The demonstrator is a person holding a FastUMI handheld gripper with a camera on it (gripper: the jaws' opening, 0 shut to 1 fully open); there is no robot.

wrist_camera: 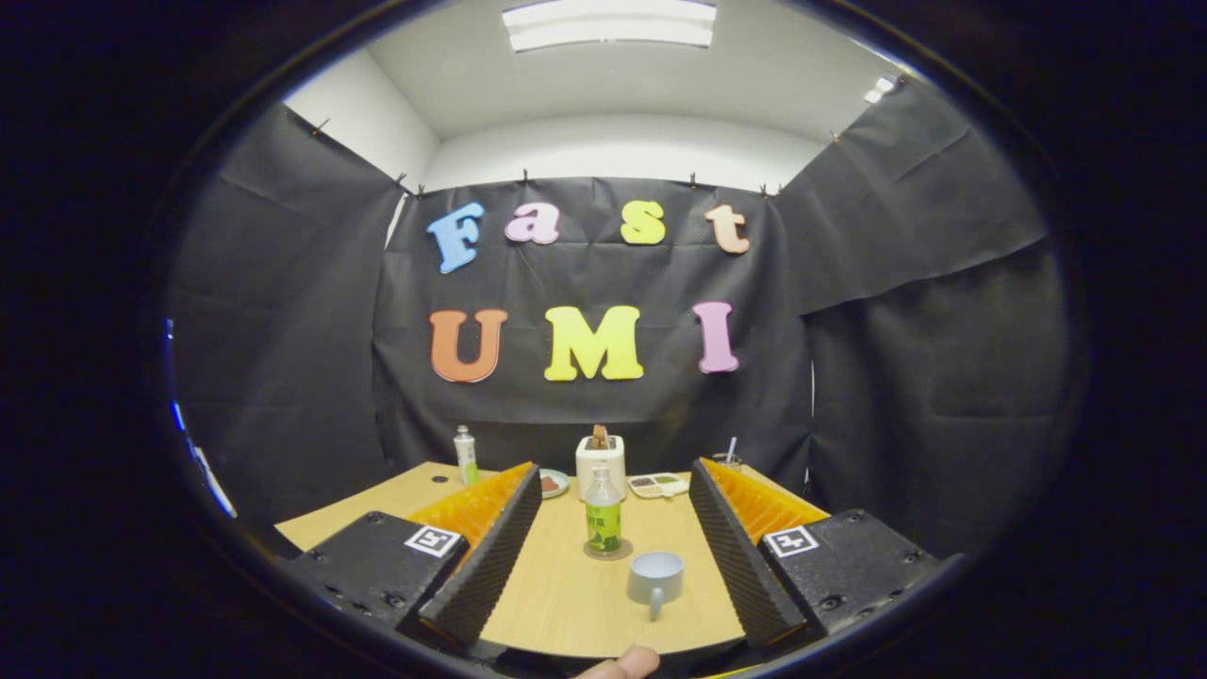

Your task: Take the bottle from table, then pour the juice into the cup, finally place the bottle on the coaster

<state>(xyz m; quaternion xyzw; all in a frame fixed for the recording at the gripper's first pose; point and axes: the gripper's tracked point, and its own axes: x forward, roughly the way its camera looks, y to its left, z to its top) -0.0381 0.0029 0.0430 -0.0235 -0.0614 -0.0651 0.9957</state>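
- Gripper [608,528] hovers over the near edge of the table [566,604], its two fingers spread wide with nothing between the pads.
- Left finger [486,556] and right finger [740,556] show black ribbed pads with orange backs, and a square marker sits on each black block behind them.
- Bottle [603,514] stands upright ahead of the fingers, in the gap between them: clear neck, green label, pale cap.
- Under it lies a small round coaster [608,551], its rim showing at the bottle's base.
- Cup [655,577], pale blue-grey, sits just in front of the bottle and a touch to the right, mouth up, handle pointing toward the camera.
- Beyond the bottle, at the far side of the table, a white toaster [601,462] with brown slices poking out of the top.
- Beside it on the left, a small plate [553,484]; on the right, a divided tray [657,485].
- Further left, a second bottle [465,455], white with a green band, stands upright near the far edge.
- Past the right finger, a glass with a straw [727,457].
- A fingertip [622,665] pokes in at the very bottom, below the table's edge.
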